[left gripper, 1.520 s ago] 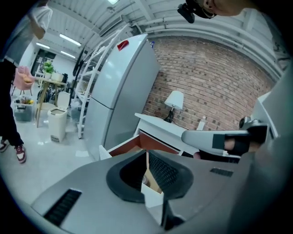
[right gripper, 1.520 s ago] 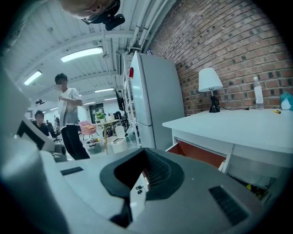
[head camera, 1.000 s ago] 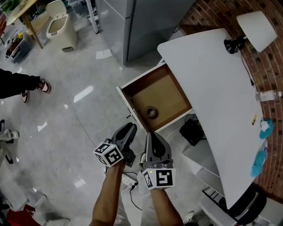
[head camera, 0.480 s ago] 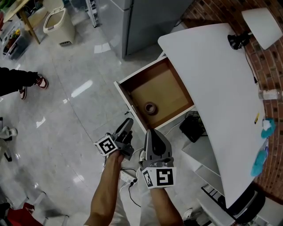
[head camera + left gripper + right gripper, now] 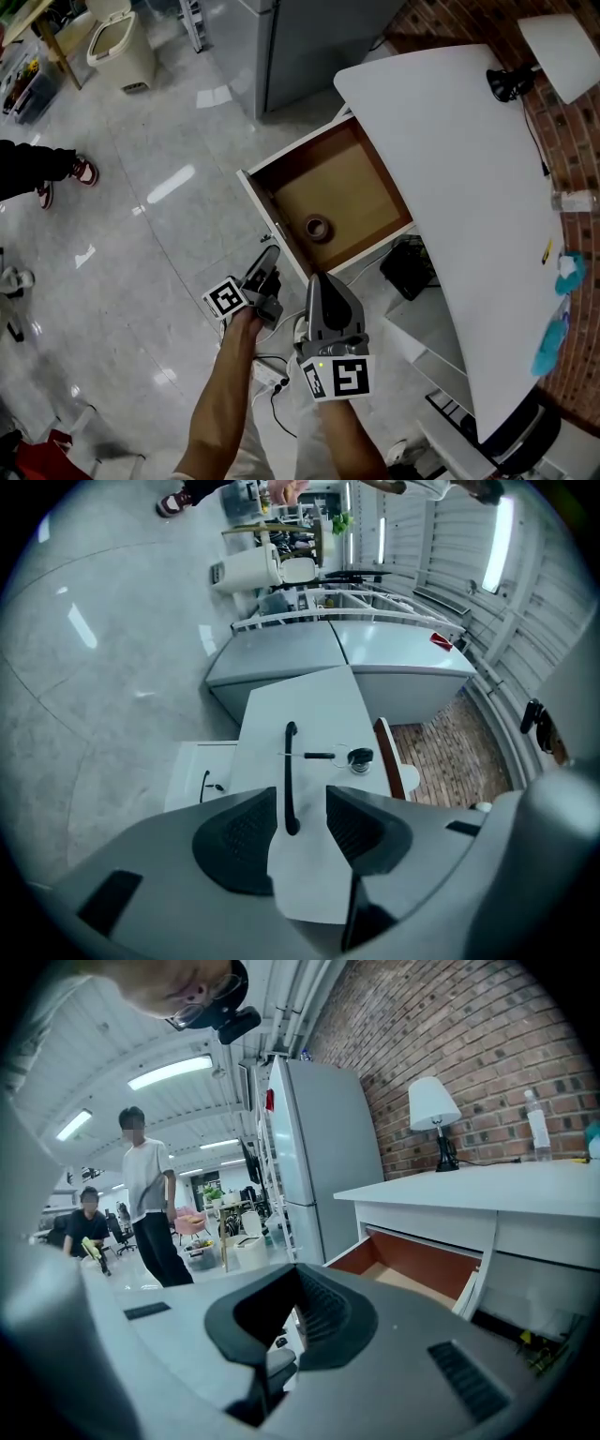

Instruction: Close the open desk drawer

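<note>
Here's the drawer (image 5: 352, 183), wide open at the centre of the head view, sticking out from the white desk (image 5: 459, 187) toward the upper left. A tape roll (image 5: 318, 228) lies on its brown floor, near the front panel.

The left gripper (image 5: 271, 257) sits just below the drawer's front at lower centre, pointing level at it. Its jaws have just been opening and stand wide apart. In the left gripper view the black handle (image 5: 290, 775) runs down the white panel and its lower end shows in the gap between the pads, neither pad pressing on it. Nothing gripped there. A key (image 5: 319, 756) juts from the lock just right of the handle.

The right gripper (image 5: 318, 281) hangs just right of the left one, jaws drawn together with nothing in them, tip tilted slightly down. Its own view has the open drawer off to the right, under the desk top.
</note>
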Motion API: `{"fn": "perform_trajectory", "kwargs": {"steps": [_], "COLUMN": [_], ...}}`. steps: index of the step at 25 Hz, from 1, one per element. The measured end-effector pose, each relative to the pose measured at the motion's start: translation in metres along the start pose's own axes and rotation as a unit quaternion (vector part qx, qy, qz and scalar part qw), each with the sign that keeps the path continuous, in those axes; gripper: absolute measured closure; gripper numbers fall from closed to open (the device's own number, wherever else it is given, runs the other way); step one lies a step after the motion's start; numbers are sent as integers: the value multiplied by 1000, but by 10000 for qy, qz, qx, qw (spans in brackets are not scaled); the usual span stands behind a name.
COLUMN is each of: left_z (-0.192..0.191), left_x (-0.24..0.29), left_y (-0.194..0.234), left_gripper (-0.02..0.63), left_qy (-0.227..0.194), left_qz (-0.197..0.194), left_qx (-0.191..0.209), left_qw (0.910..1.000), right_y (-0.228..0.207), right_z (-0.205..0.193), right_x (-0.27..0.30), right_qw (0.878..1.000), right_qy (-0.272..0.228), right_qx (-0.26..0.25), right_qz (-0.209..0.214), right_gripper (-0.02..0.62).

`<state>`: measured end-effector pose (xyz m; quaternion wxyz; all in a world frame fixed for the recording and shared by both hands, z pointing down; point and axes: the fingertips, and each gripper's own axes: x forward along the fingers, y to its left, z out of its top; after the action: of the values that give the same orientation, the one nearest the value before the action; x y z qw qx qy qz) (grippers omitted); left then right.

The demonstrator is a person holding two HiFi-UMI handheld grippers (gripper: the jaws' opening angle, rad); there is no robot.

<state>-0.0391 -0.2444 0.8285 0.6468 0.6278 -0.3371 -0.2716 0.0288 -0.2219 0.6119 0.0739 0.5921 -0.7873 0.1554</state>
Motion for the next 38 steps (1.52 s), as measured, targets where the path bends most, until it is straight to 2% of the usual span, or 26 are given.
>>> {"fn": "perform_trajectory", "kwargs": {"steps": [3,9,12,15,16,17,22,25,30,34,38], "left_z": [0,3,0,0,0,-1,-1,-1,-2,-1,1], "left_x": [5,18,23,27,28,28,27,27,32,36,40], "left_y": [7,14,11,8,8,9,9,7,-22,-33,-47], "left_gripper": [454,454,458,513,559,578,581,581,581,581,581], "left_qy": [-53,-16,79,86,79,68,7,49,194,313,322], "left_qz": [-27,-234,-269,-311,-277,-234,-138,-106,-503,-513,-740], "left_qx": [-349,-413,-294,-194,-190,-201,-223,-84,102,174,274], "left_qw": [9994,9989,9992,9993,9994,9995,9997,9999,9985,9980,9964], "right_y": [0,-5,-7,-12,-13,-14,-15,-18,-24,-25,-24], "right_z": [-2,-6,-8,-9,-9,-9,-8,-7,-5,-1,0], "right_x": [2,2,1,1,0,0,-1,-3,-3,-3,-3], "right_qw": [10000,9999,9999,9999,9999,9999,9999,9999,9998,9997,9998], "right_qy": [38,101,142,136,137,136,136,127,120,84,74], "right_qx": [41,50,43,50,60,69,92,108,142,198,193], "right_qz": [49,39,24,4,-6,-13,-21,-38,-70,-65,-52], "right_gripper": [584,584,584,584,584,584,584,584,584,584,584]}}
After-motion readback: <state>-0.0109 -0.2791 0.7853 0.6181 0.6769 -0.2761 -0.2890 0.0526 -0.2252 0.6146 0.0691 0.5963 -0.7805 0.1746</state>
